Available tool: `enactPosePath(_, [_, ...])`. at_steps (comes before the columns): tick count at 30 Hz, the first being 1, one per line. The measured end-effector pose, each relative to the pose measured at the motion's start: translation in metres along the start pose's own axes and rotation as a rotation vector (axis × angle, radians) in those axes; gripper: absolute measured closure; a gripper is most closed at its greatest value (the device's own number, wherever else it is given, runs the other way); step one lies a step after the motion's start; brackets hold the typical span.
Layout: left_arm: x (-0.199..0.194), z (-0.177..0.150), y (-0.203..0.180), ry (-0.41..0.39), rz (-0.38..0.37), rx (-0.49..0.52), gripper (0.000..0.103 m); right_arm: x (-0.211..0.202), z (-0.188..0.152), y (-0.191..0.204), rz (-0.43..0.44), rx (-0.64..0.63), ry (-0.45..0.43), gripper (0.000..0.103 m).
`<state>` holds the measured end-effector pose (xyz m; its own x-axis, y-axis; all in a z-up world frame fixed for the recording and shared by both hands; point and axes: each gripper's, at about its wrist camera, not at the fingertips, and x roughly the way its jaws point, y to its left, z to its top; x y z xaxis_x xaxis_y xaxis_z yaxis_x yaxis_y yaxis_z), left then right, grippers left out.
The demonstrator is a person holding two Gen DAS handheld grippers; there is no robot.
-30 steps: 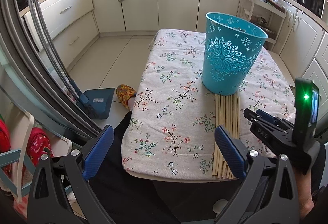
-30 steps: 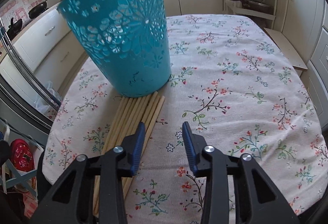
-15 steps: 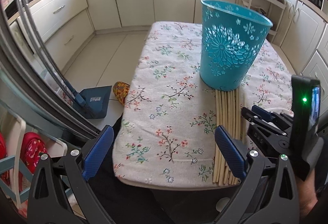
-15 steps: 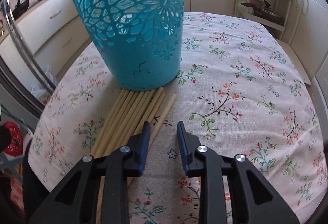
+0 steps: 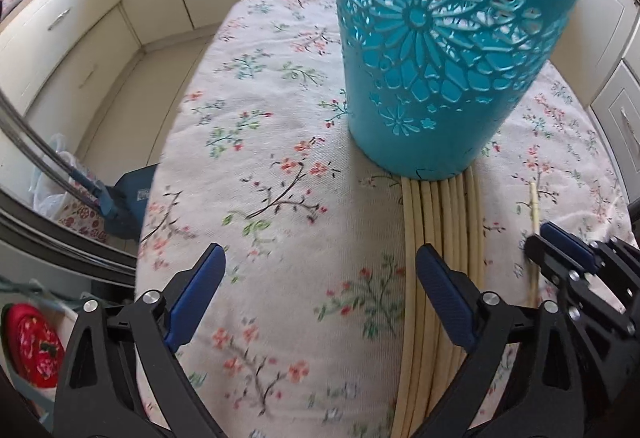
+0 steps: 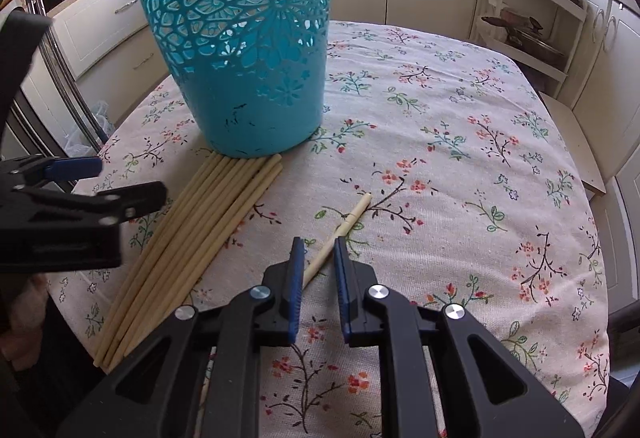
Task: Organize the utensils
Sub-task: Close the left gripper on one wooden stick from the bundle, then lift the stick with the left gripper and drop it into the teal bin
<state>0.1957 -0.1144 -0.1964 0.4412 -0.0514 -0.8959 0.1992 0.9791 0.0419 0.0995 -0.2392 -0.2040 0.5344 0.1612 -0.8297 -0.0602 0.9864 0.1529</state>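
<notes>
Step in hand: pickup of 1 loose chopstick (image 6: 344, 230) from the surface (image 6: 460, 165). This chopstick lies apart from the chopstick bundle (image 6: 200, 230), to the bundle's right, and points toward the teal basket (image 6: 240, 49).

The right tool (image 6: 316, 270) sits low over the cloth with its near end of the chopstick between the 2 fingers. The jaws stand narrowly apart; contact with the stick cannot be confirmed, so it is judged not yet clamped.

The left tool (image 5: 320, 286) hovers with jaws wide apart and holds nothing. Its right finger overlaps the bundle in view.

The bundle lies flat, far ends touching the basket base. The basket stands upright.

Next move, as judged: close the right tool fully on the stick, lift, then tilt it tip-down over the basket rim.
</notes>
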Motion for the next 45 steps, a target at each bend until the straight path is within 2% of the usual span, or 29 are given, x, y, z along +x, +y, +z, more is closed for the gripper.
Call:
enactPosePath(5, [0.012, 0.009, -0.005, 0.001, -0.018, 0.012, 0.014, -0.001, 0.0, -0.003, 0.019, 0.012, -0.009, 0.087])
enactPosePath(11, [0.018, 0.014, -0.012, 0.007, 0.001, 0.053, 0.016, -0.001, 0.0, -0.006, 0.04, 0.023, -0.015, 0.087])
enactPosePath(13, [0.014, 0.013, -0.013, 0.0, -0.017, 0.06, 0.025, -0.001, 0.0, -0.006, 0.043, 0.025, -0.014, 0.087])
enactPosePath(16, [0.011, 0.014, -0.013, -0.017, -0.058, 0.075, 0.049, -0.001, 0.0, -0.006, 0.049, 0.024, -0.01, 0.087])
enactPosePath(18, [0.009, 0.013, -0.012, -0.022, -0.07, 0.096, 0.074, -0.001, 0.001, -0.006, 0.051, 0.022, -0.005, 0.087])
enactPosePath(20, [0.007, 0.012, -0.011, -0.016, -0.092, 0.117, 0.094, -0.002, 0.001, -0.005, 0.052, 0.021, 0.001, 0.087])
enactPosePath(27, [-0.003, 0.0, 0.002, 0.033, -0.151, 0.125, 0.098, -0.003, 0.0, -0.01, 0.061, 0.031, 0.02, 0.087])
enactPosePath(31, [-0.004, 0.003, -0.002, 0.073, -0.139, 0.173, 0.096, -0.002, 0.002, -0.009, 0.046, 0.03, 0.024, 0.087])
enactPosePath(32, [-0.002, 0.005, -0.002, 0.072, -0.124, 0.175, 0.089, -0.002, 0.002, -0.008, 0.044, 0.029, 0.025, 0.087])
enactPosePath(33, [-0.001, 0.009, -0.003, 0.066, -0.091, 0.175, 0.074, -0.003, 0.001, -0.008, 0.045, 0.03, 0.025, 0.087])
enactPosePath(34, [0.002, 0.013, -0.003, 0.064, -0.072, 0.174, 0.065, -0.003, 0.0, -0.009, 0.047, 0.032, 0.026, 0.087])
enactPosePath(35, [0.004, 0.016, -0.003, 0.057, -0.055, 0.173, 0.057, -0.003, 0.0, -0.009, 0.048, 0.034, 0.026, 0.087])
enactPosePath(36, [0.007, 0.019, -0.003, 0.05, -0.055, 0.171, 0.058, -0.003, 0.0, -0.009, 0.048, 0.036, 0.026, 0.087])
enactPosePath(37, [0.009, 0.022, -0.003, 0.045, -0.058, 0.165, 0.059, -0.003, 0.0, -0.009, 0.047, 0.037, 0.024, 0.087])
enactPosePath(38, [0.01, 0.024, -0.003, 0.041, -0.068, 0.164, 0.072, -0.003, 0.0, -0.009, 0.044, 0.036, 0.022, 0.087])
enactPosePath(39, [0.011, 0.026, -0.004, 0.036, -0.088, 0.164, 0.092, -0.003, 0.0, -0.009, 0.041, 0.032, 0.02, 0.087])
enactPosePath(40, [0.013, 0.028, -0.005, 0.033, -0.085, 0.168, 0.098, -0.002, 0.001, -0.008, 0.038, 0.028, 0.017, 0.087])
enactPosePath(42, [0.012, 0.027, -0.007, 0.025, -0.079, 0.176, 0.098, -0.002, 0.001, -0.008, 0.041, 0.028, 0.01, 0.087])
enactPosePath(45, [0.002, 0.018, 0.005, 0.024, -0.13, 0.132, 0.098, -0.003, -0.001, -0.012, 0.061, 0.04, -0.012, 0.087])
